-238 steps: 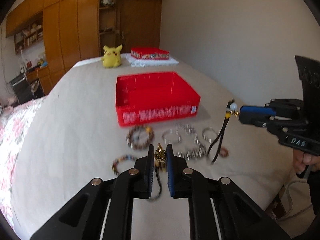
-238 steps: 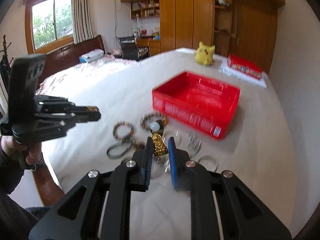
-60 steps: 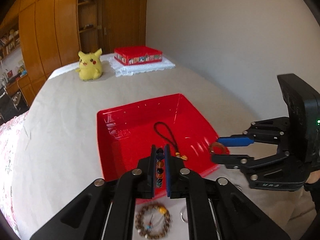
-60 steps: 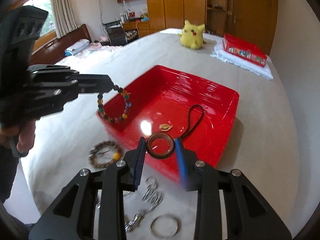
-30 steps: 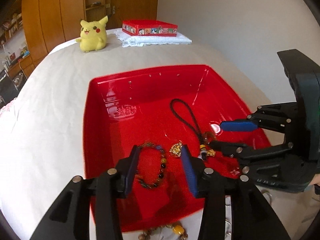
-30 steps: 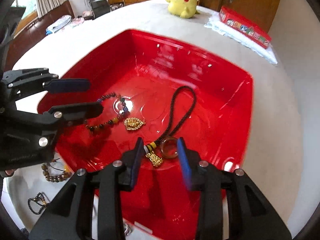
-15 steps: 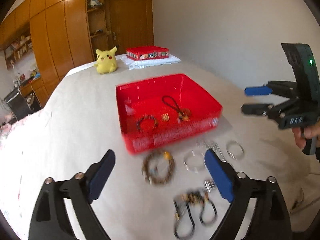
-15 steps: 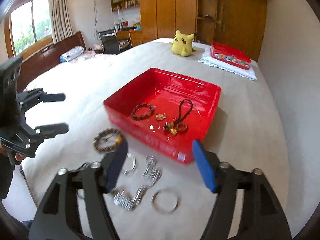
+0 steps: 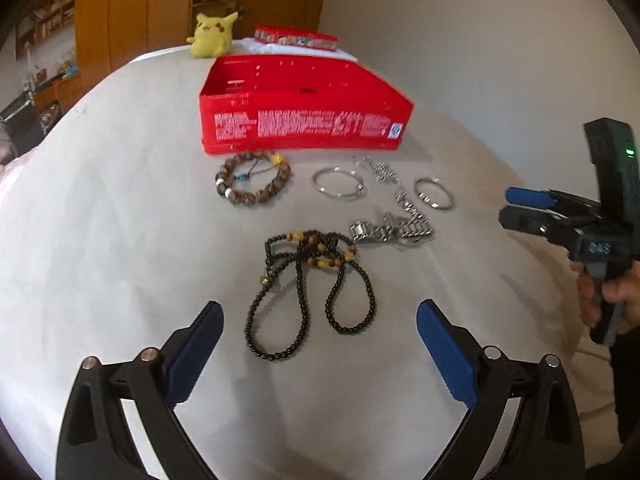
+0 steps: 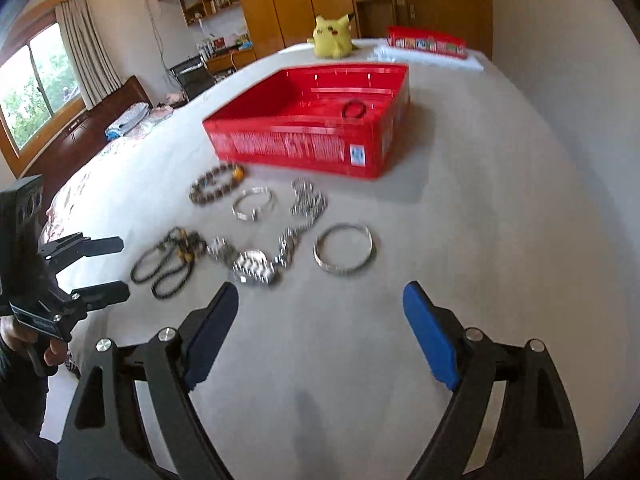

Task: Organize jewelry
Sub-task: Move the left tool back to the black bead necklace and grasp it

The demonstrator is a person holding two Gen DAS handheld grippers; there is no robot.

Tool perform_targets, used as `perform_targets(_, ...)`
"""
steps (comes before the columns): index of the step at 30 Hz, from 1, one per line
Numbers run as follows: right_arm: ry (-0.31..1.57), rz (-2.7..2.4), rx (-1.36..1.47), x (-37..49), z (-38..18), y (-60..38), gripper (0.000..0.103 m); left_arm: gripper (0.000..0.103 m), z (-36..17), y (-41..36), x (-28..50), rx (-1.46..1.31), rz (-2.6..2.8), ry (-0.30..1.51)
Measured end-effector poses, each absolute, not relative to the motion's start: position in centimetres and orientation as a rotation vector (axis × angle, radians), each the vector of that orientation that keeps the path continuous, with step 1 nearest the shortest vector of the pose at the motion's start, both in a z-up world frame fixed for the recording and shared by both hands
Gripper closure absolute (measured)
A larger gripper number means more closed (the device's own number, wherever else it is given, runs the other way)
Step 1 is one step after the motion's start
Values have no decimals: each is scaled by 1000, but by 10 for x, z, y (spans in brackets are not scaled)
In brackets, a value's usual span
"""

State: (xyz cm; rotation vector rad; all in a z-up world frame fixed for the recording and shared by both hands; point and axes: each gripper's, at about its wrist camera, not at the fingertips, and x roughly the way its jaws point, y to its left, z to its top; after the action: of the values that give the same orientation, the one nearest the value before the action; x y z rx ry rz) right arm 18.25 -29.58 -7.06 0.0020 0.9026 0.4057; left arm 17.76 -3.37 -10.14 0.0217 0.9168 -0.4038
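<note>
A red box (image 9: 304, 128) stands on the bed, and the right wrist view shows a bead bracelet (image 10: 354, 110) lying inside it. In front of the box lie a brown bead bracelet (image 9: 252, 178), a silver bangle (image 9: 338, 184), a silver chain (image 9: 376, 168), a silver watch (image 9: 392, 228), a second silver bangle (image 10: 344, 248) and a black bead necklace (image 9: 308, 280). My left gripper (image 9: 319, 316) hangs wide open just short of the necklace, holding nothing. My right gripper (image 10: 320, 294) is near the watch (image 10: 256, 268); its jaws are opening and nothing is between them.
A yellow plush toy (image 9: 212, 36) and a small red tin (image 9: 296, 38) on a white cloth sit behind the box. A wall runs along the right. A hand (image 9: 608, 292) holds the right gripper at the bed's right edge. Wardrobes stand at the back.
Both grippers have drawn back from inside the red box to the jewelry lying in front of it. Their jaws have spread wide, leaving the bead bracelet and the ring in the box.
</note>
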Motion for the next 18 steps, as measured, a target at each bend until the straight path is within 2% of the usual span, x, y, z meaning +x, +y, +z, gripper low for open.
perform_targets(13, 946, 414, 26, 191, -92, -302, 19, 3, -129, -63, 208, 149, -349, 972)
perform_targets(18, 946, 416, 17, 195, -91, -301, 18, 6, -130, -63, 210, 152, -324, 970)
